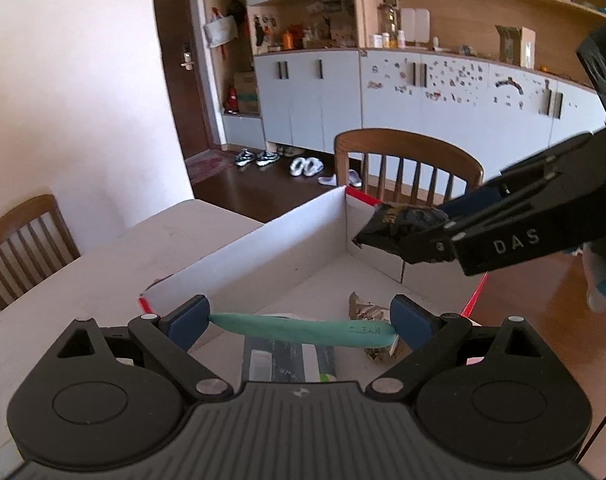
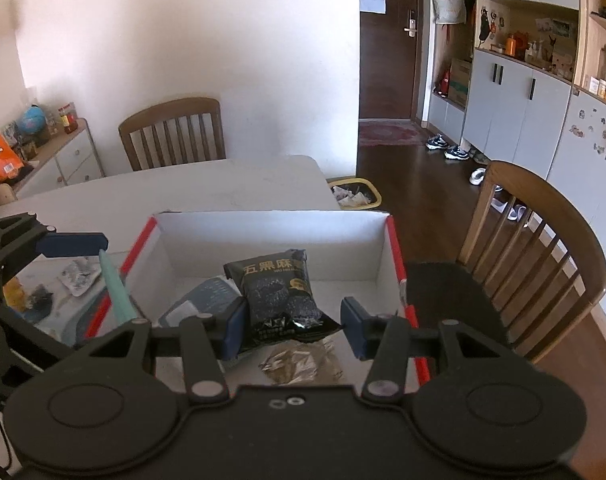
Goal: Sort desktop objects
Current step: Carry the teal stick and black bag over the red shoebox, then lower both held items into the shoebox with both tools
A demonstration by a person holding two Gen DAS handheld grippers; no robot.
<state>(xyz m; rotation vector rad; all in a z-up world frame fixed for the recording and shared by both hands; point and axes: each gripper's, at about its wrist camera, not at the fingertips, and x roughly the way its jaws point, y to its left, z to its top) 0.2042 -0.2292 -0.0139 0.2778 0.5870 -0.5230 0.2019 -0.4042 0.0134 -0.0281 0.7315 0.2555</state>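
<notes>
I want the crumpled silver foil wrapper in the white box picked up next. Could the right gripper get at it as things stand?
Probably not yet. The right gripper is shut on a black snack packet, and must drop it first. Otherwise the crumpled silver foil wrapper lies uncovered on the white cardboard box floor, just below.

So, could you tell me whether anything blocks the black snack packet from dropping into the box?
Nothing visible does: the black snack packet hangs in the right tool above the open box, over bare floor.
</notes>
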